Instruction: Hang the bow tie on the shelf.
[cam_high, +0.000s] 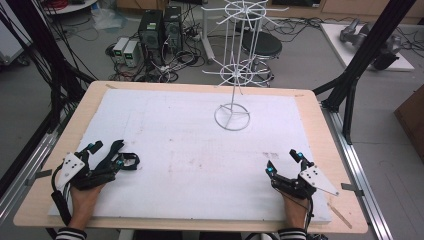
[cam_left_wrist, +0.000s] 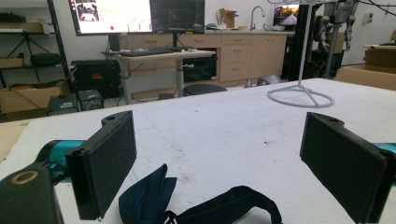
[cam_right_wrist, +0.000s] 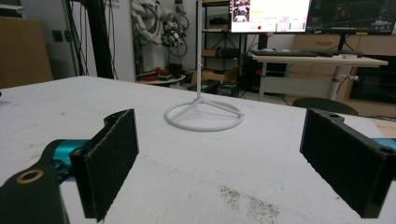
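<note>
A dark navy strap with a loop (cam_left_wrist: 205, 207) lies on the white table cover, low between the jaws of my left gripper (cam_left_wrist: 219, 163), which stands open around it without touching it. From above, the strap (cam_high: 129, 160) sits at the front left by the left gripper (cam_high: 106, 155). At the front right my right gripper (cam_high: 283, 162) rests open, and its own view (cam_right_wrist: 219, 163) has only bare cover between the pads. A white wire display stand (cam_high: 232, 117) rises at the far middle of the table, with its ring base (cam_right_wrist: 204, 115) ahead of the right gripper and also off to the right (cam_left_wrist: 300, 97) of the left one.
The white cover (cam_high: 190, 145) lies on a wooden tabletop (cam_high: 90, 95) whose rim shows all round. Black frame posts (cam_high: 360, 65) stand at the right and left edges. Dark specks (cam_right_wrist: 247, 198) mark the cover near the right gripper.
</note>
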